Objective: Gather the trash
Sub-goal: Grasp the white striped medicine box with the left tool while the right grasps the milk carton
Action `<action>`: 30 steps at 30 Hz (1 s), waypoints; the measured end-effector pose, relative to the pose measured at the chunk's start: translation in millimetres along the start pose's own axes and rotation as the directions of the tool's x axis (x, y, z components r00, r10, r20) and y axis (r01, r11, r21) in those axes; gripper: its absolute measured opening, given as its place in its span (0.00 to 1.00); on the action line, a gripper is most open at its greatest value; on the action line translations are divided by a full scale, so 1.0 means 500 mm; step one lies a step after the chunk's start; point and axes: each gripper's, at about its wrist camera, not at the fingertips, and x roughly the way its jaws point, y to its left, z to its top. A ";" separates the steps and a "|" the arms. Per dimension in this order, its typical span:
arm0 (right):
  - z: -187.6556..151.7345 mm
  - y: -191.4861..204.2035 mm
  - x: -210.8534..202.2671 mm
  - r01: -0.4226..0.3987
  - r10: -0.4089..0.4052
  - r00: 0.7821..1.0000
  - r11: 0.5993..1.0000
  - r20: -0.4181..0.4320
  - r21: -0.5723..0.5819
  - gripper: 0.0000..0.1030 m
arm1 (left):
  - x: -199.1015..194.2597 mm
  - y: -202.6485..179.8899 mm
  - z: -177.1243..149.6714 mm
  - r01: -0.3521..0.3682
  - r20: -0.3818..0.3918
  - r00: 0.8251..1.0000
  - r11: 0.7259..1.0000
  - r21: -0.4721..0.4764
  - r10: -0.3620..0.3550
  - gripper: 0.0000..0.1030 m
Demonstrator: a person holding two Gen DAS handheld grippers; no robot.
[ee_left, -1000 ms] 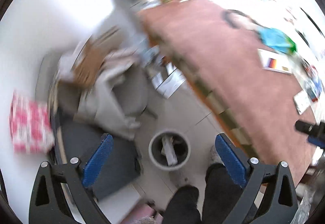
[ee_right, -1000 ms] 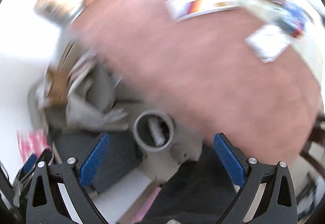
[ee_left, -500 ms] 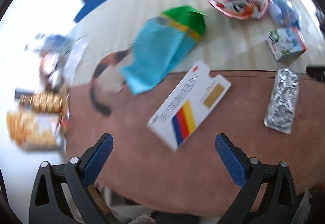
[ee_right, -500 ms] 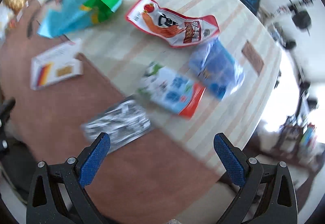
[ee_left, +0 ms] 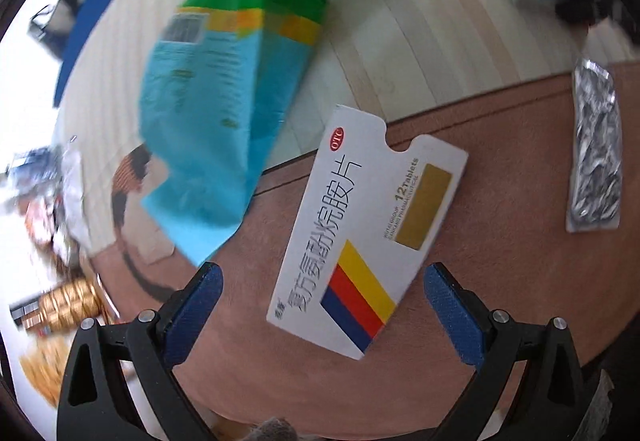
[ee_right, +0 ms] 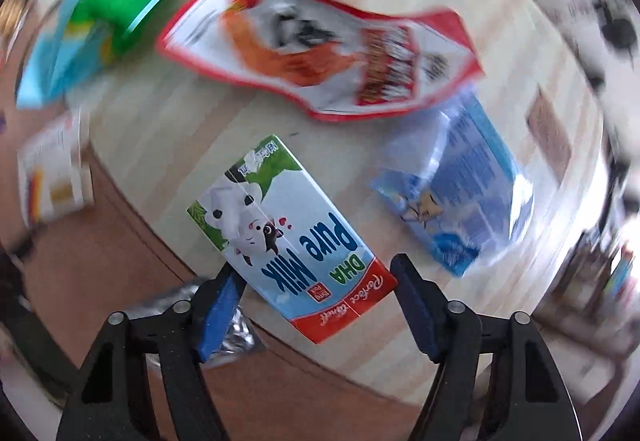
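Note:
In the left wrist view my left gripper [ee_left: 320,311] is open, its blue pads on either side of the near end of a white medicine box [ee_left: 372,233] with yellow, red and blue stripes, lying on the brown mat. A blue-green bag [ee_left: 228,101] lies beyond it. In the right wrist view my right gripper [ee_right: 316,297] is open around the near end of a flattened milk carton [ee_right: 288,237] on the striped table. I cannot tell if the pads touch it. A red snack bag [ee_right: 320,49] and a blue packet [ee_right: 460,193] lie beyond.
A crumpled foil blister pack [ee_left: 596,149] lies on the brown mat [ee_left: 500,281] at the right. The striped wooden tabletop [ee_left: 400,21] lies beyond the mat. Cluttered boxes and wrappers [ee_left: 60,305] sit at the table's left edge.
Both grippers swung up from the floor bin and chair to the tabletop, then closed in: the left over the medicine box, the right over the milk carton. Both stayed open.

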 end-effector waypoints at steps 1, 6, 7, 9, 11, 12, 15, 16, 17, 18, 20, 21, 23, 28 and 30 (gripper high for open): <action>0.004 -0.014 0.000 -0.034 0.035 0.999 0.998 -0.014 0.050 0.72 | 0.007 0.002 0.005 0.016 -0.009 1.000 1.000 0.015 -0.015 1.00; 0.023 -0.046 0.020 -0.077 0.090 0.992 0.988 -0.092 0.136 0.74 | 0.029 0.012 0.031 0.091 -0.035 0.995 0.995 0.043 -0.089 0.99; 0.027 -0.050 0.023 -0.066 0.078 0.992 0.990 -0.094 0.126 0.74 | 0.030 0.014 0.034 0.105 -0.038 0.994 0.994 0.040 -0.103 0.97; 0.033 -0.057 0.025 -0.052 0.060 0.995 0.994 -0.083 0.097 0.74 | 0.027 0.019 0.030 0.150 -0.029 0.988 0.988 0.021 -0.149 0.85; 0.034 -0.039 0.022 -0.030 0.034 0.997 0.997 -0.069 0.065 0.74 | 0.021 0.026 0.023 0.207 -0.016 0.978 0.978 -0.026 -0.207 0.72; 0.031 -0.031 0.019 -0.021 0.024 0.998 0.998 -0.057 0.053 0.74 | 0.018 0.028 0.019 0.212 -0.001 0.977 0.975 -0.063 -0.213 0.72; 0.028 -0.031 0.017 -0.046 0.050 0.998 0.994 -0.037 0.100 0.73 | 0.030 0.040 0.000 0.254 -0.031 0.962 0.927 -0.275 -0.272 0.72; 0.027 -0.039 0.017 -0.082 0.089 0.995 0.987 -0.042 0.140 0.73 | 0.034 0.046 -0.011 0.277 -0.032 0.950 0.884 -0.377 -0.312 0.72; 0.030 -0.044 0.016 -0.114 0.125 0.991 0.978 -0.050 0.174 0.73 | 0.039 0.051 -0.025 0.311 -0.021 0.932 0.825 -0.471 -0.363 0.72; 0.022 -0.049 0.017 -0.147 0.161 0.985 0.968 -0.054 0.202 0.73 | 0.041 0.054 -0.040 0.342 0.008 0.913 0.755 -0.560 -0.408 0.72; 0.021 -0.064 0.020 -0.245 0.271 0.960 0.936 -0.072 0.252 0.74 | 0.043 0.054 -0.066 0.389 0.073 0.878 0.617 -0.684 -0.473 0.72; 0.022 -0.073 0.020 -0.263 0.289 0.954 0.932 -0.077 0.250 0.74 | 0.043 0.052 -0.077 0.404 0.109 0.866 0.555 -0.727 -0.488 0.73; 0.026 -0.074 0.009 -0.233 0.249 0.966 0.952 -0.065 0.197 0.83 | 0.039 0.047 -0.084 0.400 0.146 0.870 0.501 -0.767 -0.471 0.73; 0.050 -0.025 0.000 -0.076 0.075 0.997 0.997 0.004 0.011 0.87 | 0.021 -0.010 -0.043 0.304 0.100 0.933 0.607 -0.735 -0.346 0.72; 0.055 0.000 0.008 -0.024 0.025 0.999 0.999 0.022 -0.033 0.86 | 0.004 -0.026 -0.029 0.283 0.111 0.949 0.639 -0.716 -0.295 0.69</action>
